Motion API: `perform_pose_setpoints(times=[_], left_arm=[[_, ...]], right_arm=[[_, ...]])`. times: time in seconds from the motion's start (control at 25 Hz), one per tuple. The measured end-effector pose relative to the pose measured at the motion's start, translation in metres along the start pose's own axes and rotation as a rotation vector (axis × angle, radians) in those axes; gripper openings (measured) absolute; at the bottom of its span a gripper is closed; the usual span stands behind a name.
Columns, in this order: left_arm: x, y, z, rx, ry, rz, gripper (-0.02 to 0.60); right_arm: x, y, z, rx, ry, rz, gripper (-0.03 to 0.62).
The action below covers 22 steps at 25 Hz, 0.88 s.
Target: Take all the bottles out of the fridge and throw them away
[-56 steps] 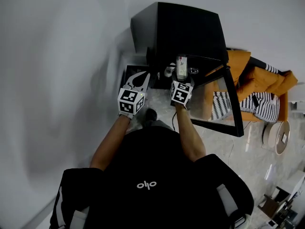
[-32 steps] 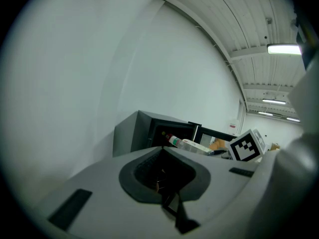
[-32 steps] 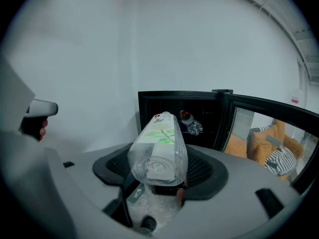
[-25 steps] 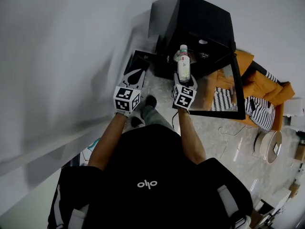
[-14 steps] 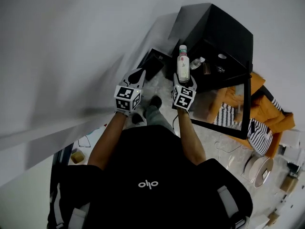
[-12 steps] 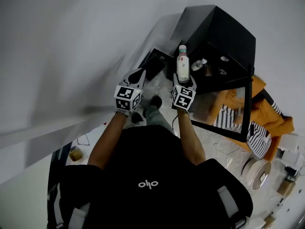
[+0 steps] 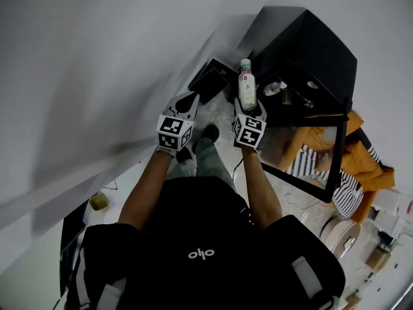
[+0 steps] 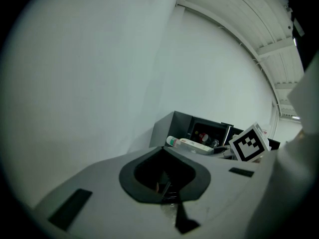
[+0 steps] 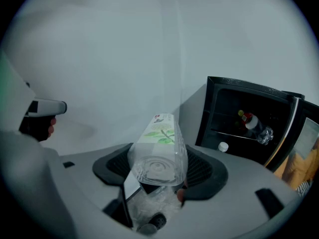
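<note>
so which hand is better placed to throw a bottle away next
Right: the right gripper is shut on the clear bottle, already outside the fridge. The left gripper is shut and holds nothing.

You hold your left forearm [image 7: 150, 185] and right forearm [image 7: 259, 185] out ahead of your chest, side by side, bare below black sleeves. Your left gripper [image 7: 186, 101] has its jaws pressed together on nothing. Your right gripper [image 7: 248, 108] clamps the base of a bottle [image 7: 246, 82] that points away from you.
</note>
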<state>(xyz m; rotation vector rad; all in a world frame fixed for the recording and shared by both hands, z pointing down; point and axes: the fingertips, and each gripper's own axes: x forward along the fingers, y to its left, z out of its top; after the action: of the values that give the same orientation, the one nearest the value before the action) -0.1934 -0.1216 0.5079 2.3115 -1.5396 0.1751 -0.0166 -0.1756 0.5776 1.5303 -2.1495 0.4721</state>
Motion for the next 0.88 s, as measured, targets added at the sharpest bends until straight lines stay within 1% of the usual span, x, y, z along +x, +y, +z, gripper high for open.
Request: perform_pose_setpoints(times=[0.16,0.44,0.68,0.88], left_arm=[[0.017,0.004,-0.019,-0.01,0.022,-0.008,-0.002],[0.041,0.018,-0.061,-0.045,0.061,0.015,-0.002],[0.05,0.022,-0.096,-0.067,0.092,0.015,-0.002],[0.063,0.024,-0.118,-0.082,0.111,-0.001,-0.002]], right_arm=[[0.021,-0.004,-0.013,-0.012,0.021,0.007,0.311],[0.062,-0.011,-0.051,-0.021,0.077,0.018,0.311],[0.074,-0.011,-0.087,-0.03,0.119,0.028,0.311],[0.089,-0.008,-0.115,-0.031,0.158,0.041,0.311]])
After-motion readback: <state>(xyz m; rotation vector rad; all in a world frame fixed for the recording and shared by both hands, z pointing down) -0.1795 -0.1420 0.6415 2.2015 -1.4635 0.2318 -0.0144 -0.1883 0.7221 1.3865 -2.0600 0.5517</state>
